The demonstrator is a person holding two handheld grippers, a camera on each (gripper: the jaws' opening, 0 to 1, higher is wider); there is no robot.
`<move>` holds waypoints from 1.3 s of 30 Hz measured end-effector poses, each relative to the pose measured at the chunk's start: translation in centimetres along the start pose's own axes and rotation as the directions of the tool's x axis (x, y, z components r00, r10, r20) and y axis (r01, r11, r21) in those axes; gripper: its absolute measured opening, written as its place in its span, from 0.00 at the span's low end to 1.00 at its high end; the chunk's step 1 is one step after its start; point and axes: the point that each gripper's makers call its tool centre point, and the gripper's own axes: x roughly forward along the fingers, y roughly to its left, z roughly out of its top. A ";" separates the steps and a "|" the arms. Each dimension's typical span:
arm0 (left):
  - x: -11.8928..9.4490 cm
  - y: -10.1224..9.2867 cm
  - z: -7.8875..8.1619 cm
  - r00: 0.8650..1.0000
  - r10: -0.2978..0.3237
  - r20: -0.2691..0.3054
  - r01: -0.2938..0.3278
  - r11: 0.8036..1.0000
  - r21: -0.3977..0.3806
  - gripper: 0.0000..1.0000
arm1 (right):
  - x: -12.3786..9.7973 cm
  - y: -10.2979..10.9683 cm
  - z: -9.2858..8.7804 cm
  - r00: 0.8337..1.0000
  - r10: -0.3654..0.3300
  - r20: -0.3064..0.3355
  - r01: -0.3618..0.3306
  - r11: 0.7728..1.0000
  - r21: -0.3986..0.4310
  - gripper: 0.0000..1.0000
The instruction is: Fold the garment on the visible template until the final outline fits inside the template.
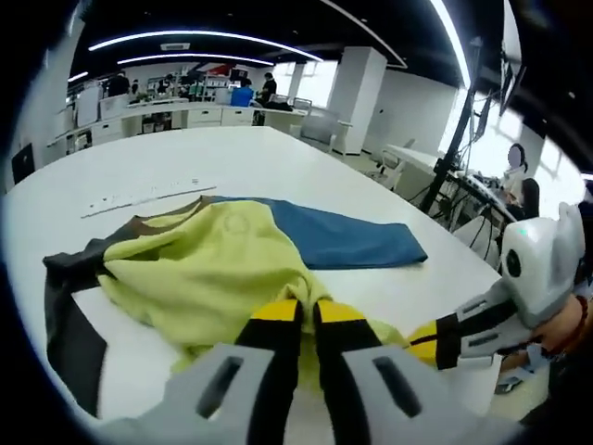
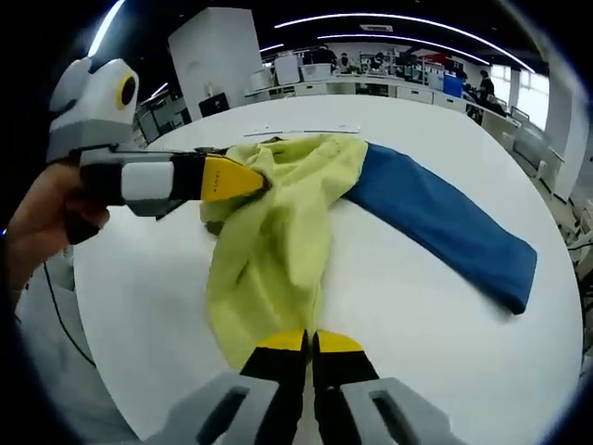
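The garment (image 1: 218, 264) lies bunched on the white table (image 1: 269, 153) — yellow-green body, blue sleeve (image 2: 445, 222) out toward 3 o'clock in the right gripper view, dark sleeve (image 1: 65, 315) at 8 o'clock in the left gripper view. The left gripper (image 1: 309, 320) has its jaws pressed together on the yellow cloth; the right gripper (image 2: 309, 348) likewise pinches its hem — at 6 o'clock.

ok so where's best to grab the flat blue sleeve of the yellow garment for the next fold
Probably the blue sleeve at its squared cuff end, coming in low from the bare white table beyond it: it lies flat and straight, free of the bunched yellow body both grippers pinch.
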 end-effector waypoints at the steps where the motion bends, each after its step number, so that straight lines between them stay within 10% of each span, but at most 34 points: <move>1: 0.1 0.0 0.0 1.000 0.002 -0.001 -0.002 1.000 0.001 0.03 | 0.0 0.0 0.0 1.000 0.000 -0.001 0.000 1.000 0.000 0.00; 29: 3.0 0.1 -3.6 0.991 0.040 -0.125 -0.025 0.993 0.113 0.05 | 0.4 0.1 -0.4 0.999 -0.031 -0.030 0.030 0.998 -0.059 0.00; 39: 0.9 -1.0 -1.4 0.999 -0.020 -0.037 0.025 0.991 0.133 0.34 | 0.3 0.2 -0.4 0.999 -0.038 -0.023 0.037 0.998 -0.049 0.06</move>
